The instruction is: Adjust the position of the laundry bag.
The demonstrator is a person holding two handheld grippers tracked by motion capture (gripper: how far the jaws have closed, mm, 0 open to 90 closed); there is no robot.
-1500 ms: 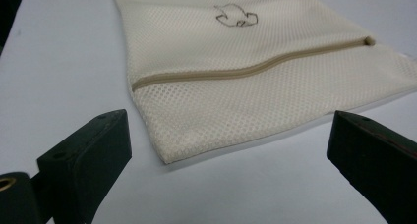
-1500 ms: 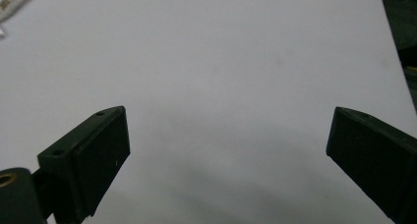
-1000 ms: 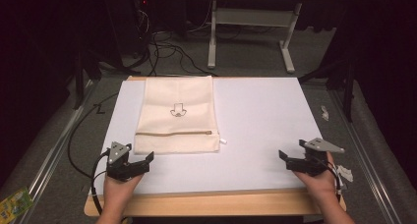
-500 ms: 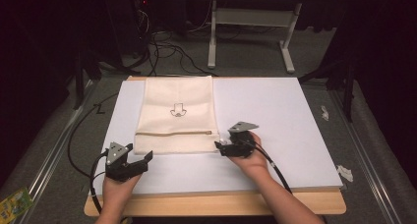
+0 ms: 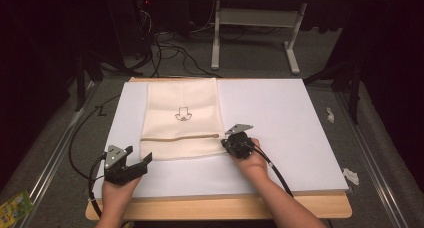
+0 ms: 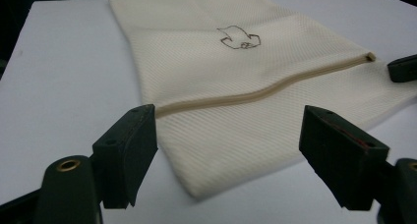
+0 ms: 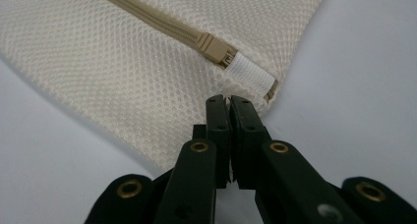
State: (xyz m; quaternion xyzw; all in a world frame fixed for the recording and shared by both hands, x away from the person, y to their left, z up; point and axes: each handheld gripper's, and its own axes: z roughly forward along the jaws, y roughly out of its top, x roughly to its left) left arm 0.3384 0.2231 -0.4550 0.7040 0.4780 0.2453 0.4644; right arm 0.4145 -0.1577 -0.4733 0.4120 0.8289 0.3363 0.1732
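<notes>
Bag (image 5: 182,119) lies flat on left-centre of board (image 5: 300,118), long axis running near-to-far, zip (image 5: 180,136) crosswise w/ its pull (image 7: 216,48) at the right end. Right gripper (image 5: 234,143) has come in from the board's right edge to that end; jaws together, tips at the mesh beside the pull, prob. lining up to unzip. Left gripper (image 5: 137,165) unmoved, jaws apart, just off the bag's near-left corner.
</notes>
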